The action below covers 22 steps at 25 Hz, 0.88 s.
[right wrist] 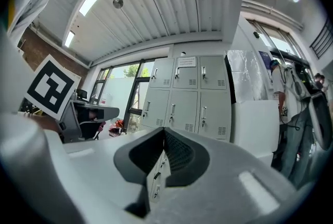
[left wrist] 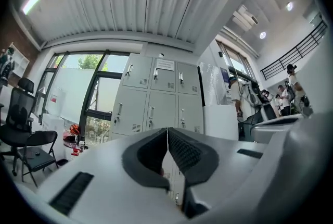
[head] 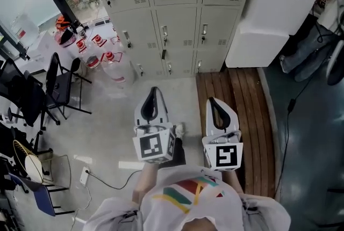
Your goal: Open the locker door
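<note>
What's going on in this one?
A person stands facing a bank of grey lockers, holding a gripper in each hand. The left gripper and the right gripper are both shut and empty. They point toward the lockers but are well short of them. Every locker door in view is closed.

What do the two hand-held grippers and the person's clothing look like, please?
Both the left hand-held gripper and the right hand-held gripper have white plastic bodies tapering to jaws with dark ribbed pads. Each carries a cube with black-and-white square markers. The person wears a white shirt with a red, green and yellow print.
</note>
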Motion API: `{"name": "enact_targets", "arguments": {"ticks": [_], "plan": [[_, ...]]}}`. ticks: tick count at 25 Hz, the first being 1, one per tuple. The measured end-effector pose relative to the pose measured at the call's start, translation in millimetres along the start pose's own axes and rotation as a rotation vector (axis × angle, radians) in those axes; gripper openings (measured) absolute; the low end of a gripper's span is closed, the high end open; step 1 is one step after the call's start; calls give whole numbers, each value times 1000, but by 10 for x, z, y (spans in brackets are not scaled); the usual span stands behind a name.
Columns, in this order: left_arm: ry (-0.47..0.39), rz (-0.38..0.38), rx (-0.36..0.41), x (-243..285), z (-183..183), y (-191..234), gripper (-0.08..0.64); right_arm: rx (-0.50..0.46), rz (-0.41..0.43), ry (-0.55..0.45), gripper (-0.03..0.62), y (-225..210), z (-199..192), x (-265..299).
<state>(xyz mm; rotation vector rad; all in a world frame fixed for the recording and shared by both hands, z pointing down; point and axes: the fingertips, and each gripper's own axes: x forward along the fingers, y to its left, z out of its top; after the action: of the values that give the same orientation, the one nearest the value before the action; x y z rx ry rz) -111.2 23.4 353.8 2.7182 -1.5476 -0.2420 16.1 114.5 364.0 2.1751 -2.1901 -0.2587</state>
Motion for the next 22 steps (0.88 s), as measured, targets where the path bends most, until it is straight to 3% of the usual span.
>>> {"name": "enact_targets", "arguments": {"ticks": [11, 16, 19, 22], "plan": [[-71, 21, 18, 2162, 215, 675, 19, -25, 58, -70, 5, -423, 145, 2282], [-47, 18, 15, 2632, 213, 673, 18, 21, 60, -37, 5, -664, 79, 2749], [-6, 41, 5, 2765, 144, 645, 18, 29, 93, 11, 5, -757, -13, 2897], [0, 51, -3, 2920, 109, 590, 18, 41, 124, -3, 5, -844, -9, 3061]]}}
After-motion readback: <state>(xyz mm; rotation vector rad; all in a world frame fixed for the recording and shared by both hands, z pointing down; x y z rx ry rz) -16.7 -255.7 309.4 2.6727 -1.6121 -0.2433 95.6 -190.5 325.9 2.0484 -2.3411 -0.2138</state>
